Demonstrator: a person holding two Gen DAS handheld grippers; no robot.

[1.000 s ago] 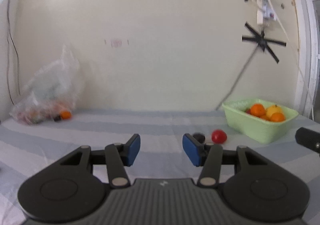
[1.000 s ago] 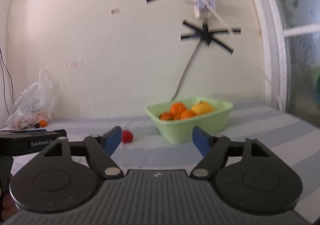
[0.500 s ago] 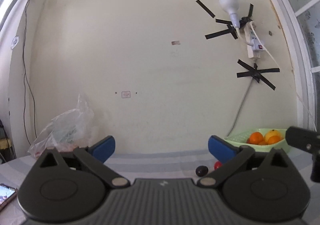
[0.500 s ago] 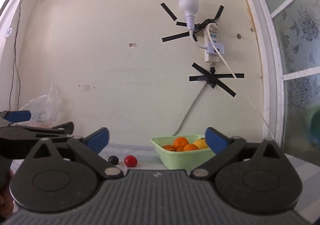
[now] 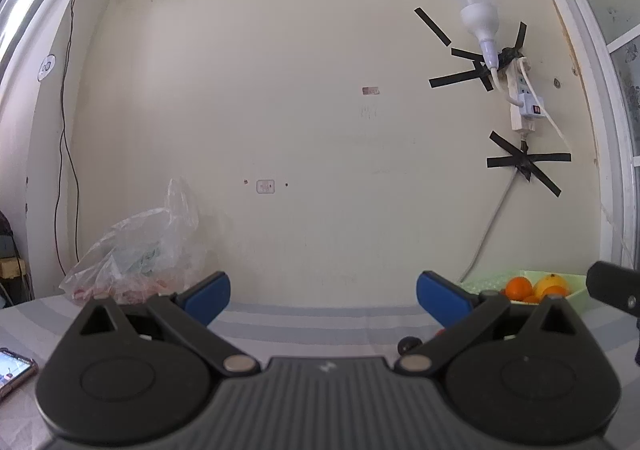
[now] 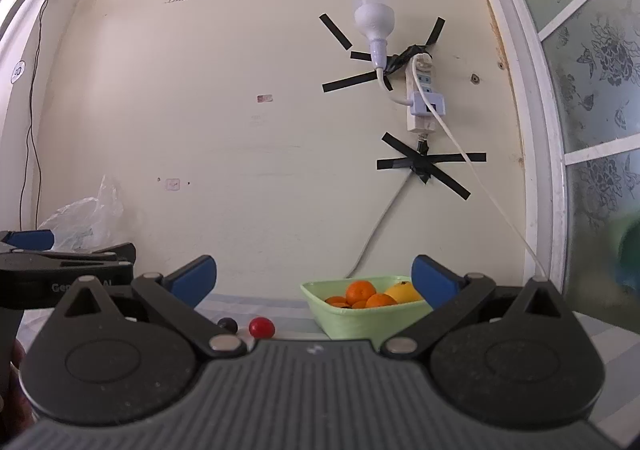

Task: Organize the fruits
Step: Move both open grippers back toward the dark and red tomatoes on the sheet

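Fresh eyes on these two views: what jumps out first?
The pale green plastic basket of oranges and a yellow fruit, right on the striped table. Left of it lie a small red round fruit and a dark one, loose. Above, a white bulb is taped to the wall.

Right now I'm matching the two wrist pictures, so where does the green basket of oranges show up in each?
Left wrist: the basket sits at the far right, low, partly hidden behind the left gripper's right finger.
Right wrist: the basket sits low, right of centre, between the right gripper's open fingers.
Shared landmark: the white bulb taped to the wall above it.
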